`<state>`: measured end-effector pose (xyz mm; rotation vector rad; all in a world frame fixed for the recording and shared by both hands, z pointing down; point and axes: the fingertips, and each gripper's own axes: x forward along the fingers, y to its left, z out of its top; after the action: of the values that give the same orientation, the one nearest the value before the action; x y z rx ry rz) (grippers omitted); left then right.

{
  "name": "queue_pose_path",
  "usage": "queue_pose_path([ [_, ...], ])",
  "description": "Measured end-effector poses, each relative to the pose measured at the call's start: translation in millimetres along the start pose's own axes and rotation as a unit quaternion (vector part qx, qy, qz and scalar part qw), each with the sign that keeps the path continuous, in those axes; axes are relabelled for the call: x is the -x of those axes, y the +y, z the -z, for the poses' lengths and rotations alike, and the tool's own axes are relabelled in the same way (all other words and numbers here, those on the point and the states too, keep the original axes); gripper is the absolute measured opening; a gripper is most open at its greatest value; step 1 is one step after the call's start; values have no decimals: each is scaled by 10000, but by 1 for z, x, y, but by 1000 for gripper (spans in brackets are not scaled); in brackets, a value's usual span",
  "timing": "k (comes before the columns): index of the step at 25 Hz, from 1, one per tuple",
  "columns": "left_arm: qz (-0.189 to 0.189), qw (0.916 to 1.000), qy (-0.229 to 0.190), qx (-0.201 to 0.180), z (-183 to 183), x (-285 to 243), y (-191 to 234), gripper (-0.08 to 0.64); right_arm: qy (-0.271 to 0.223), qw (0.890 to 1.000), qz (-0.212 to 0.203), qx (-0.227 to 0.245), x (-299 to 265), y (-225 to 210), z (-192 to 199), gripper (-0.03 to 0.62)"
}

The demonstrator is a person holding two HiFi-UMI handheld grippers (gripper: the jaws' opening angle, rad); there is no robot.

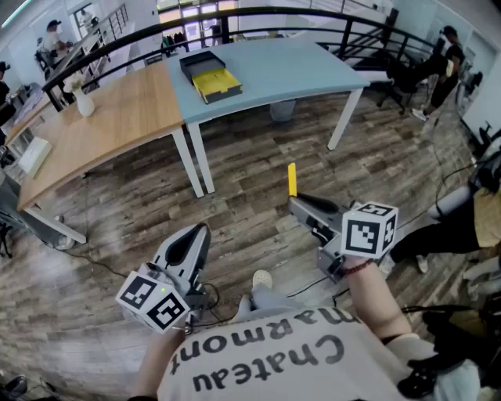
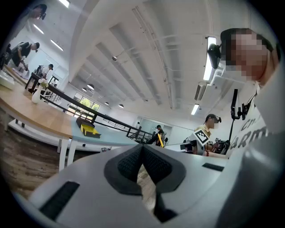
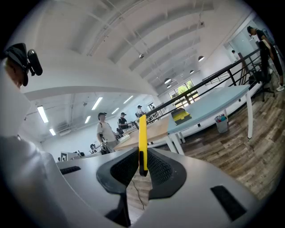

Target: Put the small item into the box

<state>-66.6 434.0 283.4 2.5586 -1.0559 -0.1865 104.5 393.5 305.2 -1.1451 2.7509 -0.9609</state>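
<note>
My right gripper (image 3: 141, 165) is shut on a thin yellow strip (image 3: 142, 141), which sticks up from between its pads; the head view shows the same yellow strip (image 1: 292, 179) poking out past the right gripper (image 1: 296, 205) over the wooden floor. My left gripper (image 1: 197, 233) hangs low at the left, shut with nothing between its pads (image 2: 141, 164). An open dark box with a yellow inside (image 1: 210, 76) lies on the light blue table (image 1: 282, 70), far ahead of both grippers. The box (image 3: 181, 116) also shows small in the right gripper view, and the box (image 2: 88, 128) in the left gripper view.
A wooden table (image 1: 94, 133) joins the blue one at the left, with a white vase (image 1: 84, 102) on it. A black railing (image 1: 235, 19) runs behind the tables. A bin (image 3: 221, 123) stands under the blue table. People stand at the right and far left.
</note>
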Motion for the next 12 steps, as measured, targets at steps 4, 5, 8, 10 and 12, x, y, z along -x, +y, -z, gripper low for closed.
queue_pose_path([
  [4,17,10000,-4,-17,-3,-1,2,2,51,9999,47,111,-4,1,-3,78],
  [5,21,10000,4,-43,-3,-1,2,3,63,9999,52,120,-4,1,-3,78],
  [8,-22,9999,56,-114,-1,-1,6,3,83,9999,22,81,-10,-2,0,78],
  [10,-82,9999,87,-92,-1,-3,14,2,91,10000,-19,-6,-17,-8,-1,78],
  [12,-131,9999,85,-68,-3,-9,24,2,98,9999,-68,-73,-26,-14,-5,78],
])
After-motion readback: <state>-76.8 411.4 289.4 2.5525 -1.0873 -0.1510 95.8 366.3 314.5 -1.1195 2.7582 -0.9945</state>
